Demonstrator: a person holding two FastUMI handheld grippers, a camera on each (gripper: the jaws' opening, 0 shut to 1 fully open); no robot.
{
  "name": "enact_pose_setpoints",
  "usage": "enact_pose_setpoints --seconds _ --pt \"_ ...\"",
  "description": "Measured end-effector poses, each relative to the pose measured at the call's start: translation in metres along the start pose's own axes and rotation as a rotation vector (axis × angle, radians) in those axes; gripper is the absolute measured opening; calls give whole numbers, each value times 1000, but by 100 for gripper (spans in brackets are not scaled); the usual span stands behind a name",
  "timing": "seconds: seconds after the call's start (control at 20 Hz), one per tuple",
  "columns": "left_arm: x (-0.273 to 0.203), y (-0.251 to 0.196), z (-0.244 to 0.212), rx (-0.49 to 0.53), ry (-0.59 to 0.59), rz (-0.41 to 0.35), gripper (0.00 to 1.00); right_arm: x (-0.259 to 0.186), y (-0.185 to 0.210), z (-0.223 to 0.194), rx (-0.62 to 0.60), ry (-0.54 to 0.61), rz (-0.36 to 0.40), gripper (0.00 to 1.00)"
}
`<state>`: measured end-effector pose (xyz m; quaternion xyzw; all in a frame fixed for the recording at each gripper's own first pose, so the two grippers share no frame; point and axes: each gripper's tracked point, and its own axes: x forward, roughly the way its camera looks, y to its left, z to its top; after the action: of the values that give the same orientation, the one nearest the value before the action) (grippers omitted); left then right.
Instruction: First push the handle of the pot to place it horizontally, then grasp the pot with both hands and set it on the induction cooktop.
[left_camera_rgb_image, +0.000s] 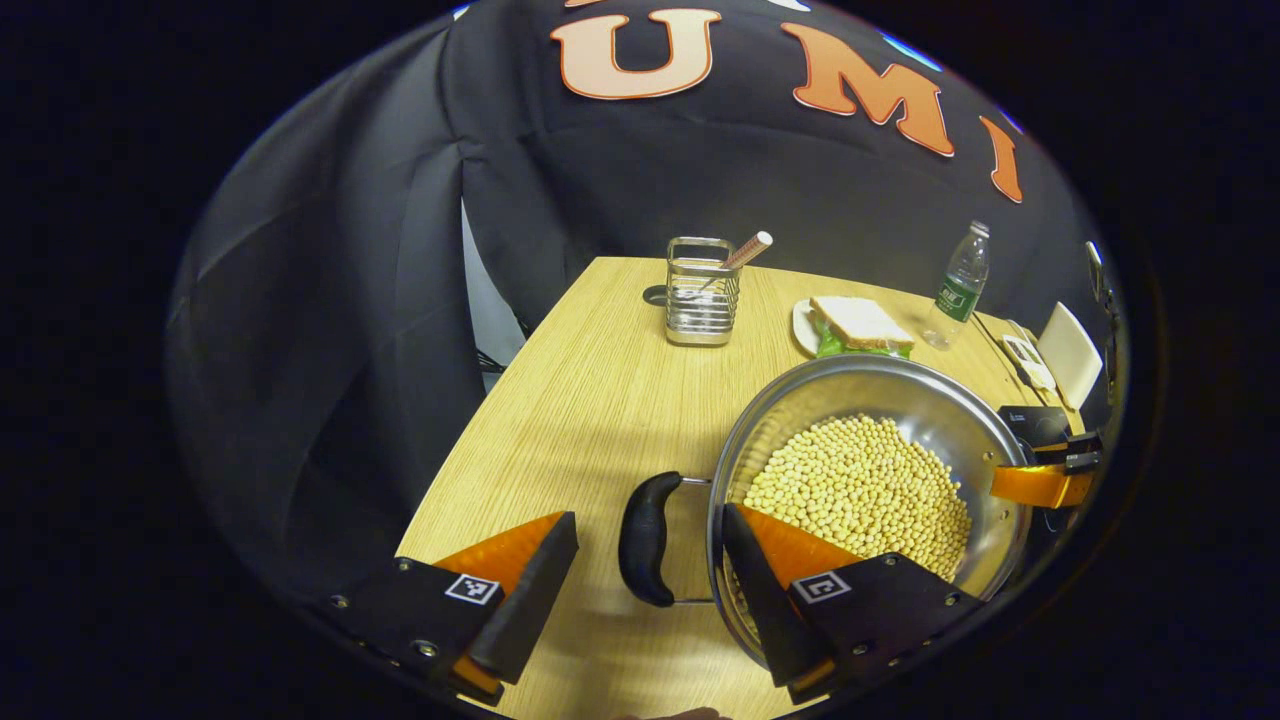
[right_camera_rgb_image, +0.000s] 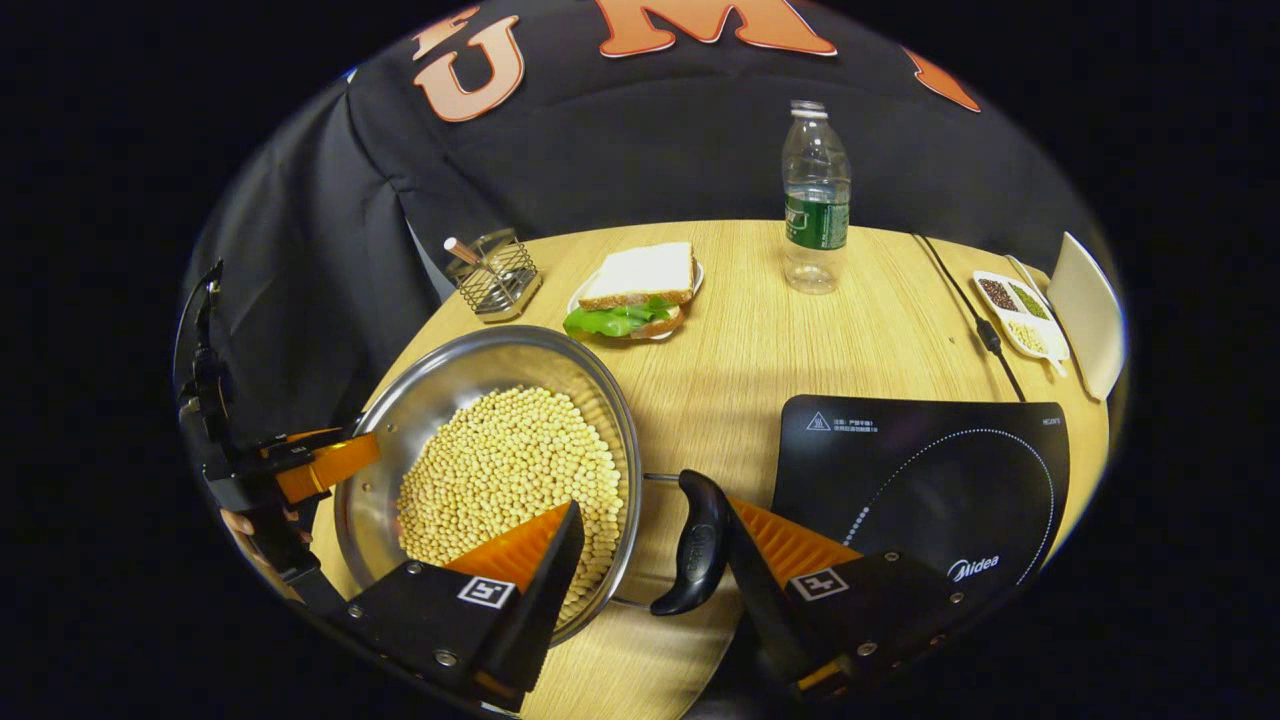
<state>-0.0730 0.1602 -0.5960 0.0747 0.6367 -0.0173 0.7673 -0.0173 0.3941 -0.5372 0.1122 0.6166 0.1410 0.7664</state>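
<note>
One pot, one cooktop, one bottle, one sandwich.

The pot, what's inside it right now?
The pot holds a heap of pale yellow beans. They cover most of the bottom, so what lies under them cannot be seen.

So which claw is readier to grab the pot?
Right, probably. The right claw has a finger against the right handle, beside the cooktop. The left claw straddles the left handle with gaps both sides.
</note>
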Motion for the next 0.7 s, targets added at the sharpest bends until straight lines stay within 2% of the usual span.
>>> enact_pose_setpoints --seconds 0.2,0.25,0.3,0.35,0.45,0.55,0.65,0.7 --pt "10 -1 -4 -4 11 -11 90 6 0 3 -8 -9 -17 85" --pt "11 -2 -4 -6 14 -13 94 7 0 3 -5 -9 -18 85" --pt "13 -3 -4 -7 15 -17 90 9 -2 4 -9 -9 -29 84" --pt "15 -3 -6 -1 21 -14 90 11 -5 4 -12 -10 -39 84" --pt "20 -5 -10 13 36 -12 94 15 -9 4 -13 -11 -52 75" --pt "23 -6 -10 16 42 -14 90 17 -8 3 -12 -9 -43 69" --pt "25 -8 -9 18 39 -14 84 20 -7 3 -25 -14 -39 67" --pt "25 -9 -10 20 37 -15 87 20 -7 3 -35 -21 -43 67"
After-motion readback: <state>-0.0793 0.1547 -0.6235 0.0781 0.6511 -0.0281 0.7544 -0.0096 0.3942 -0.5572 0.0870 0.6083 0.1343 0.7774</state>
